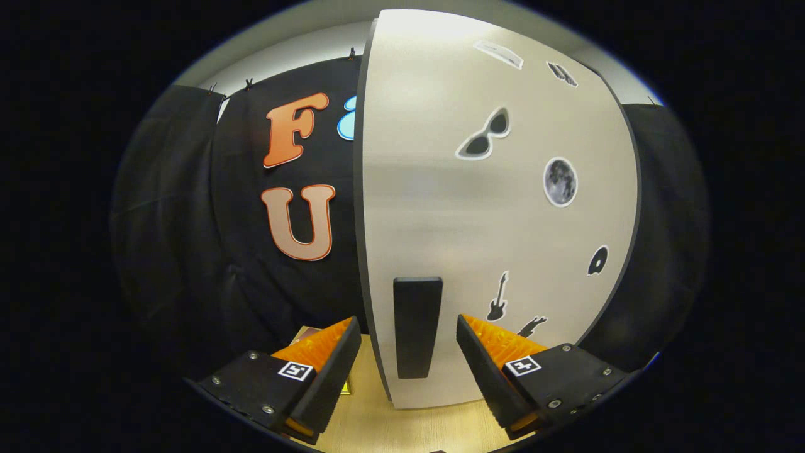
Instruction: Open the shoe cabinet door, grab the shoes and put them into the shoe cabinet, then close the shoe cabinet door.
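So here's where things stand. The gripper (407, 324) sits at the bottom centre of the frame with its two fingers spread wide, holding nothing. Between the fingers, just ahead of them, is the tall black bar handle (416, 327) mounted low on the pale grey-white shoe cabinet door with a dark edge (478, 207). The fingers straddle the handle with a visible gap on both sides, so neither one is touching it as far as I can see.

The door takes up the whole middle and right of the frame. It's dotted with stickers: white-rimmed sunglasses (483, 134) in the upper middle, a round grey moon (560, 182) to the right, a little black guitar (497, 297) down low near the right finger. Its left edge stands out against the backdrop, so it looks at least a bit swung out, but I honestly can't tell whether it's being opened or closed.

At the bottom there's a light wooden floor (402, 425).

No shoes anywhere that I can make out, and the inside of the cabinet is hidden behind the door. My guess: it's a door step, lining up on the handle. Whether the shoes are in yet, no idea.
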### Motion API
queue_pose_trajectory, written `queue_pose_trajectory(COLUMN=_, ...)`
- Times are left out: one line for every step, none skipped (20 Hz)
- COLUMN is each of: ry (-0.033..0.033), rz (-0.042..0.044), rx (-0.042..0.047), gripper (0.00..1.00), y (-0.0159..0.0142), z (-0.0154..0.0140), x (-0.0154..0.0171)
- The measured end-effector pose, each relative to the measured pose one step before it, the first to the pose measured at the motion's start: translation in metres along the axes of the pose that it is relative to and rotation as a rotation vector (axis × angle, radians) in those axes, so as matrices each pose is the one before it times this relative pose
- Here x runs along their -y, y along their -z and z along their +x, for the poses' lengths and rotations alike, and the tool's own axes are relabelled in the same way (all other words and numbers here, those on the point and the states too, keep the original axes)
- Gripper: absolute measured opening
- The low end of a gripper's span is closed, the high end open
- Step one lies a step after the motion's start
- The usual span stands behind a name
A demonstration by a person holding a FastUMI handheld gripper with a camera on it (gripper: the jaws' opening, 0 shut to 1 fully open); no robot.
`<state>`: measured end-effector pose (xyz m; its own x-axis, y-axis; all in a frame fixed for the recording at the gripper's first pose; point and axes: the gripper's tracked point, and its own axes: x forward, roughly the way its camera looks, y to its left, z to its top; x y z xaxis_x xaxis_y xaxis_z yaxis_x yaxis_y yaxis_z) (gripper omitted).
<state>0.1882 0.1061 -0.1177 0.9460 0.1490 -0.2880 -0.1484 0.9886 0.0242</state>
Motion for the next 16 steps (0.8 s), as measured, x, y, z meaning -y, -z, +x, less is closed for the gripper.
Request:
queue_pose_trajectory(ry=0.00202, rz=0.00116, rx=0.01675, gripper=0.95, y=-0.01226, z=-0.01269, x=0.00426)
queue_pose_trajectory(ry=0.00308, rz=-0.00376, rx=0.02322, gripper=0.95, y=-0.01348, z=-0.01184, x=0.00493)
queue_pose_trajectory(ry=0.01101, rz=-0.00638, rx=0.02454, gripper=0.95, y=-0.01422, z=-0.01214, x=0.00584)
queue_pose_trajectory(ry=0.0191, rz=-0.00508, rx=0.02411, gripper=0.95, y=-0.01459, z=-0.01115, x=0.0082)
queue_pose_trajectory(ry=0.01998, rz=-0.00461, rx=0.02267, gripper=0.95, y=-0.01407, z=-0.01088, x=0.00841)
queue_pose_trajectory(ry=0.01993, rz=-0.00258, rx=0.02098, gripper=0.95, y=-0.01268, z=-0.01139, x=0.00774)
queue_pose_trajectory(ry=0.01603, rz=0.00178, rx=0.0205, gripper=0.95, y=-0.01284, z=-0.01175, x=0.00752)
queue_pose_trajectory(ry=0.01261, rz=0.00387, rx=0.0211, gripper=0.95, y=-0.01174, z=-0.01126, x=0.00695)
queue_pose_trajectory(ry=0.01802, rz=0.00406, rx=0.01976, gripper=0.95, y=-0.01137, z=-0.01005, x=0.00719)
queue_pose_trajectory(ry=0.02227, rz=0.00148, rx=0.01698, gripper=0.95, y=-0.00873, z=-0.00943, x=0.00826)
queue_pose_trajectory(ry=0.02661, rz=0.00148, rx=0.01617, gripper=0.95, y=-0.00827, z=-0.00992, x=0.00947)
queue_pose_trajectory(ry=0.02033, rz=0.00446, rx=0.01021, gripper=0.95, y=-0.00479, z=-0.00844, x=0.00654)
queue_pose_trajectory(ry=0.01537, rz=0.00447, rx=0.00664, gripper=0.95, y=-0.00192, z=-0.00846, x=0.00429)
queue_pose_trajectory(ry=0.00857, rz=0.00149, rx=0.00085, gripper=0.95, y=-0.00024, z=-0.00655, x=0.00235)
queue_pose_trajectory(ry=0.00791, rz=-0.00203, rx=-0.00396, gripper=0.95, y=0.00215, z=-0.00611, x=0.00144)
queue_pose_trajectory(ry=0.00494, rz=-0.00814, rx=-0.00574, gripper=0.95, y=0.00243, z=-0.00485, x=0.00024)
